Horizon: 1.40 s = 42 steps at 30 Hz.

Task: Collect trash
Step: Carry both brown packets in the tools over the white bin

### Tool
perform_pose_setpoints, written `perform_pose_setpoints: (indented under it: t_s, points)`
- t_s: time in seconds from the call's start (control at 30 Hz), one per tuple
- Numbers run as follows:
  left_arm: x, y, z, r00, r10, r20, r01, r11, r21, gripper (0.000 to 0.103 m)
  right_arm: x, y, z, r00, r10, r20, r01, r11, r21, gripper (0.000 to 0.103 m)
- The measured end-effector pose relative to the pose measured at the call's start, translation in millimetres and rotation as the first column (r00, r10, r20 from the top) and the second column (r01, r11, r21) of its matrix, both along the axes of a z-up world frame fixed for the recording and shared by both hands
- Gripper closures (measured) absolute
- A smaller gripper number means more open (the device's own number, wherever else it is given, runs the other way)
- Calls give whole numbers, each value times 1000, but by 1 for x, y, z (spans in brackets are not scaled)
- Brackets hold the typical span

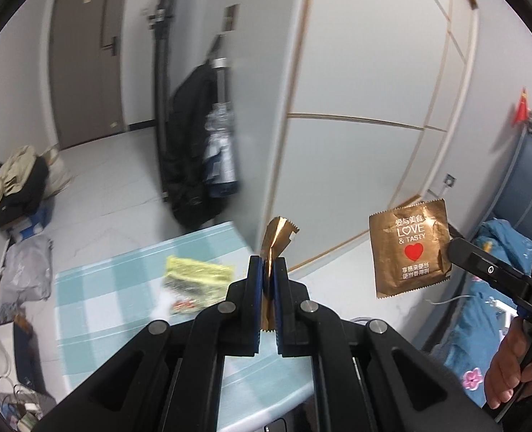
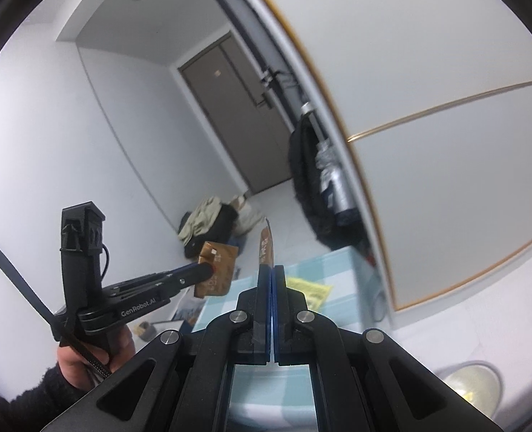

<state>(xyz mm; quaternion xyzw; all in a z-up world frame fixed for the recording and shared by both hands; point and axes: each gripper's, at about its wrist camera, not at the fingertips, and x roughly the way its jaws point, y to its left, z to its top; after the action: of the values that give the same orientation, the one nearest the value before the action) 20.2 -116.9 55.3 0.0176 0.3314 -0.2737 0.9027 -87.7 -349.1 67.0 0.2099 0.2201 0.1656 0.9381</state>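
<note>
While both gold-brown foil wrappers are already up off the bench, the collecting looks only partly done: a crumpled yellow-green plastic packet [image 1: 198, 274] lies on the pale blue-and-white checked bench [image 1: 96, 288], and no bin or trash bag that I can identify shows in either view, so dropping the held pieces and fetching the packet are both left, as I judge it.

The left tongs [image 1: 268, 270] are pressed together on a creased gold-brown foil wrapper [image 1: 276, 239], which stands up out of the blue pads, its serrated top edge curled over. The right tongs [image 2: 272, 280] are likewise closed tight, clamping the flat square gold-brown foil wrapper with a red heart [image 1: 409, 248] by one edge; from its own camera that wrapper is seen edge-on as a thin strip rising between the pads. Both wrappers hang in the air above the bench's near end, near each other but apart.
</note>
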Motion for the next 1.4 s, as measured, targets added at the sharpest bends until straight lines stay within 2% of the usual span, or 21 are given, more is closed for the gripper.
perform_pose_setpoints:
  t_s: [0.27, 0.53, 0.8, 1.1, 1.3, 1.4]
  points:
    - [-9, -68, 6, 992, -128, -3, 128, 992, -13, 101, -33, -68, -3, 990, -144, -11, 144, 990, 9, 103]
    - [-2, -131, -19, 962, -255, -94, 251, 967, -50, 101, -47, -137, -45, 950, -274, -148, 274, 962, -21, 103]
    - [7, -195, -71, 907, -357, -223, 366, 931, -6, 101, -37, -187, -113, 890, -335, -308, 350, 937, -9, 103]
    - [17, -234, -137, 828, -378, -414, 418, 908, 7, 101, -3, -205, -209, 800, -307, -516, 364, 931, 9, 103]
    - [18, -253, -167, 787, -387, -480, 462, 886, 42, 101, -1, -209, -265, 747, -266, -609, 344, 939, 11, 103]
    - [20, -260, -179, 783, -384, -489, 478, 874, 80, 101, 2, -210, -285, 721, -258, -643, 343, 939, 7, 101]
